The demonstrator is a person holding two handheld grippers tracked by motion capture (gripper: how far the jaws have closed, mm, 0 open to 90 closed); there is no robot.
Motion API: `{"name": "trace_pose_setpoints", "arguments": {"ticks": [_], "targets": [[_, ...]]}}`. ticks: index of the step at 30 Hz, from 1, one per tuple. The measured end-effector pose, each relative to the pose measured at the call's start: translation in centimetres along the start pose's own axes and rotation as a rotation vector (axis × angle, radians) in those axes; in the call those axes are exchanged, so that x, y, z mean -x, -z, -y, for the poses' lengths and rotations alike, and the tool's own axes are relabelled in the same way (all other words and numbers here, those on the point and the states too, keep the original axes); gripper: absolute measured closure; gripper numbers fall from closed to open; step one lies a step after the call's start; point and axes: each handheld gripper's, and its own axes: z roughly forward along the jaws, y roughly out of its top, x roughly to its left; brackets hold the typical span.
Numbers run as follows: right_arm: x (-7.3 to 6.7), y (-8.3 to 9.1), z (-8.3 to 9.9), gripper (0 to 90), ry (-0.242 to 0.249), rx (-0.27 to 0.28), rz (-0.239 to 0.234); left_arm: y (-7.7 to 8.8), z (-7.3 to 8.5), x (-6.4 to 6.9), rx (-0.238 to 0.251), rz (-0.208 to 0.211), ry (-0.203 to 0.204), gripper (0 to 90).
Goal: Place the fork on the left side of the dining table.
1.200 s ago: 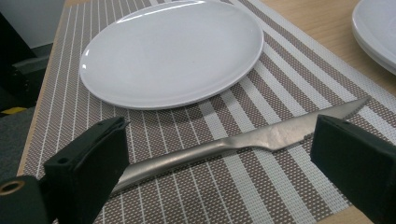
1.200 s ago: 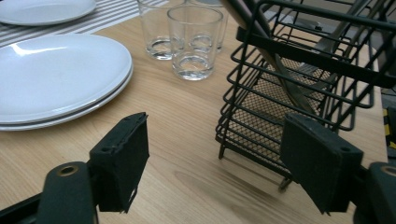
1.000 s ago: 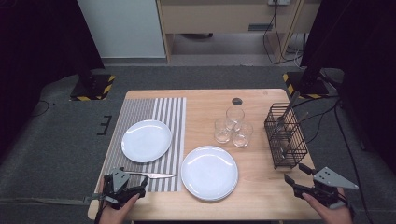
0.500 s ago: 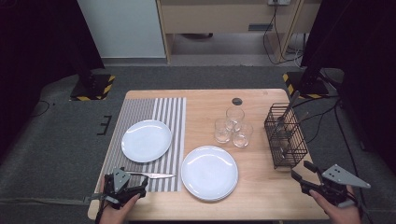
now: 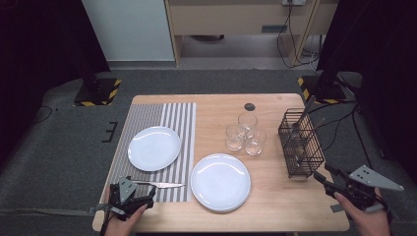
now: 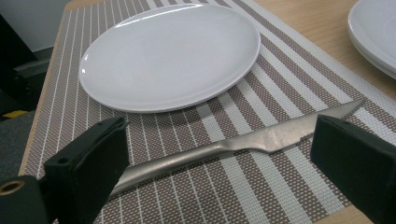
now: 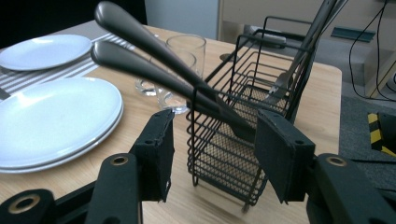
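The work in hand looks like laying places: a knife (image 6: 243, 144) lies on the striped placemat (image 5: 172, 118) below the left plate (image 5: 154, 147), and more cutlery stands in the wire basket (image 5: 301, 145) at the right of the desk (image 5: 275, 206). The next step seems to be fetching a piece from that basket. To do it well, the right hand-held gripper (image 7: 212, 154) should line up on one handle alone, the upper of the two handles (image 7: 140, 35) leaning out toward it, close on it above the basket's rim, then lift along the handle's slant so the basket does not tip or drag toward the three glasses (image 5: 244, 133) nearby. The right hand-held gripper stands half open in front of the basket; its jaws have just been closing, but nothing is between the pads and they touch nothing. The left hand-held gripper (image 6: 219, 158) rests at the near left corner, jaws wide apart on either side of the knife, which lies on the mat with the pads not pressing it. A stack of two plates (image 5: 221, 182) sits on the bare wood between the mat and the basket.
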Motion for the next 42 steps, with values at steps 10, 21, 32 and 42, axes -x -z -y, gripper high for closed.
{"name": "trace_pose_setpoints", "arguments": {"ticks": [10,21,32,42], "targets": [[1.7,-0.5,-1.8,45.7,-0.049,-0.002,0.040,-0.1,0.0,0.0,-0.002,0.000,-0.008,3.8],[4.2,-3.0,-4.9,43.2,-0.101,-0.010,0.112,-0.1,0.0,0.1,-0.006,-0.006,-0.016,3.8],[5.8,-6.2,-6.0,51.2,-0.086,-0.050,0.143,-0.1,0.1,0.0,-0.011,-0.007,-0.012,3.9],[6.7,-8.2,-6.6,60.5,-0.088,-0.063,0.146,-0.1,0.2,-0.1,-0.011,-0.008,-0.010,4.0]]}}
